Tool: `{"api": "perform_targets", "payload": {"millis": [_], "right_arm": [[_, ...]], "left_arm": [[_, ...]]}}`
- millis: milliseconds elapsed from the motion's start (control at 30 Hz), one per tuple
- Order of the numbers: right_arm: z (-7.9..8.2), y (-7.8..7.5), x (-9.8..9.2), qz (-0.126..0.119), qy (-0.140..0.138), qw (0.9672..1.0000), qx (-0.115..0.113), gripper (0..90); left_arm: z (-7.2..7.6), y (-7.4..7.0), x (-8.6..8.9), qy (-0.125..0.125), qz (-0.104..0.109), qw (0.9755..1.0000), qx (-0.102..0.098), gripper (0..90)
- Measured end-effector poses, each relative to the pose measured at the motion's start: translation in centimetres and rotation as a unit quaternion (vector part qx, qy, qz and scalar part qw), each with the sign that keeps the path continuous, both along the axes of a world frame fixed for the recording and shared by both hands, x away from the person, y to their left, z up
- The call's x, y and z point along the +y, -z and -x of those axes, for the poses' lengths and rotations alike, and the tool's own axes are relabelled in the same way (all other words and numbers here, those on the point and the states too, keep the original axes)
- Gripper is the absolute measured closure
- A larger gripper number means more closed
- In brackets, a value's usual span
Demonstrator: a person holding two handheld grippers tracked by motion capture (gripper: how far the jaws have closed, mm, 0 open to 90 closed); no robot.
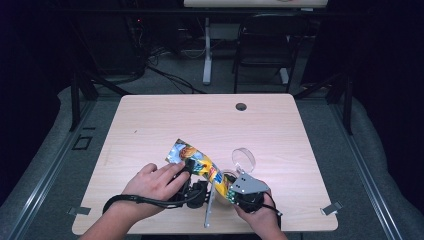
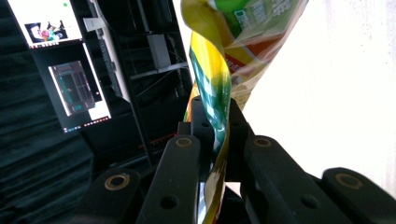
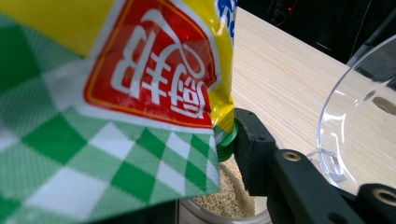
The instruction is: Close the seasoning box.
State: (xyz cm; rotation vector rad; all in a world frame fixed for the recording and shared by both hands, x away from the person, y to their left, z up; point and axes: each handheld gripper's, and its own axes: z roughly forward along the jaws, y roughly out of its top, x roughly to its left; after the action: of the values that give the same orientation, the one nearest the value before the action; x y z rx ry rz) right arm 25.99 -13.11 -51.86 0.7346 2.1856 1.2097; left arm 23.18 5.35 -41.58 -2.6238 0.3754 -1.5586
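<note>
Foil pouch (image 1: 197, 162), limp and slick, is pinched by both grippers, left (image 2: 215, 135) mid-body, right (image 1: 235, 192) near the spout over the jar (image 3: 224, 203).

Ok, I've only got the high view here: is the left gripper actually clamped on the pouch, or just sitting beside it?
Observer: Clamped. In the left gripper view, the left gripper has both jaws pressed on a twisted fold of the pouch.
Operator: What's under the pouch? It's covered from up here.
Observer: The right gripper view shows a jar of fine pale grains, just below a green cap at the pouch's lower edge.
Operator: Is the lid out of the way?
Observer: Yes, the clear lid stands tilted up beside the jar's mouth.
</note>
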Motion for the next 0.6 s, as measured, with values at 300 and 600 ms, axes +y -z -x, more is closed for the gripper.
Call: {"api": "perform_targets", "payload": {"millis": [300,600], "right_arm": [[0.1,-0.1,0.0,-0.001,0.0,1.0,-0.001,71.3],[0.1,-0.2,-0.1,0.0,0.002,1.0,-0.002,71.4]], "left_arm": [[-0.2,0.4,0.9,-0.012,0.033,0.9993,0.015,87.0],[-0.2,1.1,1.4,-0.025,0.044,0.9983,0.028,87.1]]}}
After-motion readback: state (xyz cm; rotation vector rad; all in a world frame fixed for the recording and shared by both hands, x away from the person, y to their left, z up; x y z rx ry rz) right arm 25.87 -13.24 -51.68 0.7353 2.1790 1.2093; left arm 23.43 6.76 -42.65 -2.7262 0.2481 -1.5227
